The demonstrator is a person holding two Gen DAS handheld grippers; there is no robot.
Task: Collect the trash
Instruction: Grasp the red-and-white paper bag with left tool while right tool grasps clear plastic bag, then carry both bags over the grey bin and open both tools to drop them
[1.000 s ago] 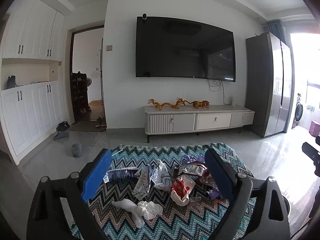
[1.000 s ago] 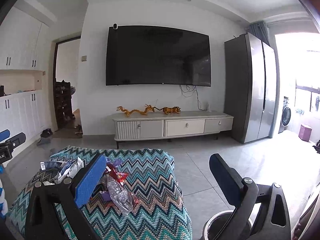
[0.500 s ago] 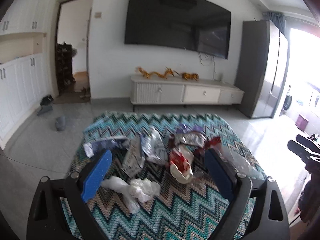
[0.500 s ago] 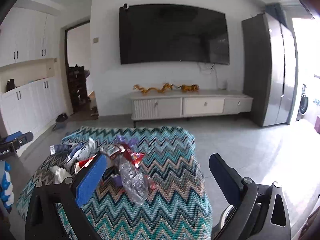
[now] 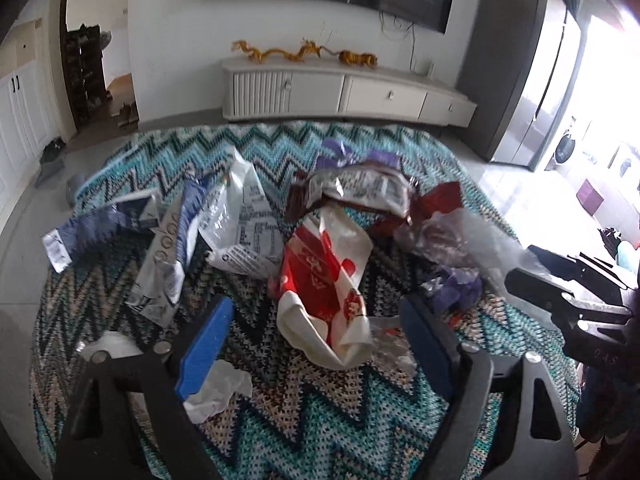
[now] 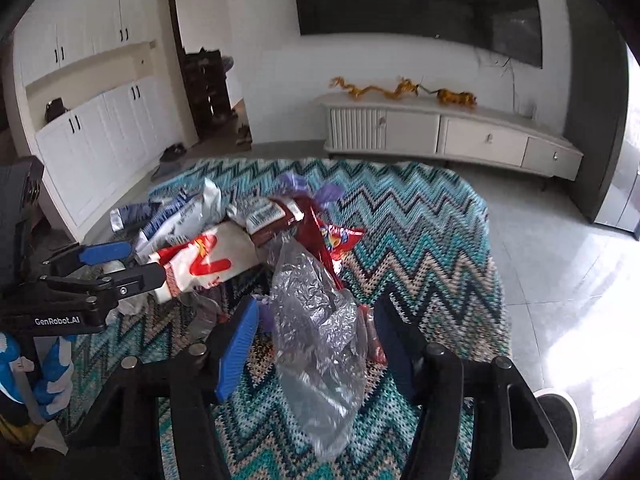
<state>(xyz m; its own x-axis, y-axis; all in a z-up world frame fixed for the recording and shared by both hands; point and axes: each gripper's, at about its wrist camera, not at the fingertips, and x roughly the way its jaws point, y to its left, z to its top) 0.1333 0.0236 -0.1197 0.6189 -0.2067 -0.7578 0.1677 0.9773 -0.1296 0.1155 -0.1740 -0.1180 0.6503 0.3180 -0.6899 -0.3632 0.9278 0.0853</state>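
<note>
Left wrist: left gripper spread wide over the zigzag cloth; red-white wrapper lies between the pads, no contact visible (crumpled tissue beside the left pad). Right wrist: right gripper wide, straddling a clear plastic bag; contact unclear.
</note>
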